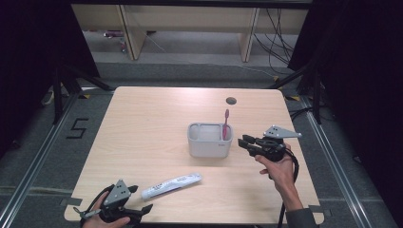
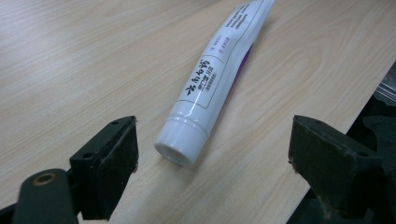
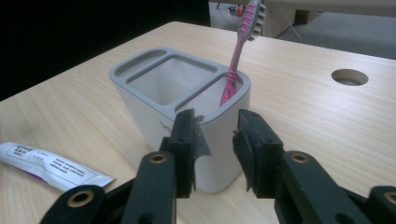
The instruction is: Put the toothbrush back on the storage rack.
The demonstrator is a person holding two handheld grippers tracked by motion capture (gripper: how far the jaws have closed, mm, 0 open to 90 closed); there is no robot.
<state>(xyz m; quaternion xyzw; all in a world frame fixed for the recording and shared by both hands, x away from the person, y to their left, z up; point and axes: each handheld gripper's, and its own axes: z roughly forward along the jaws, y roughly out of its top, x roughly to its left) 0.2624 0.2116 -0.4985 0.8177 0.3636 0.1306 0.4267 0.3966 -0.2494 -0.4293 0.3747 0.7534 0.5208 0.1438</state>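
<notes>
Right gripper jaws parted, empty, beside grey holder with pink toothbrush; left gripper jaws spread before toothpaste tube.

A light wooden table with rounded corners is carrying two things directly. A grey holder with several compartments is standing upright near the table's middle, just ahead of the right gripper's jaws. A white toothpaste tube with a purple stripe is lying flat near the front edge, its cap end pointing toward the left gripper, just beyond its jaws. A round cable hole is sitting beyond the holder, near the far edge.
</notes>
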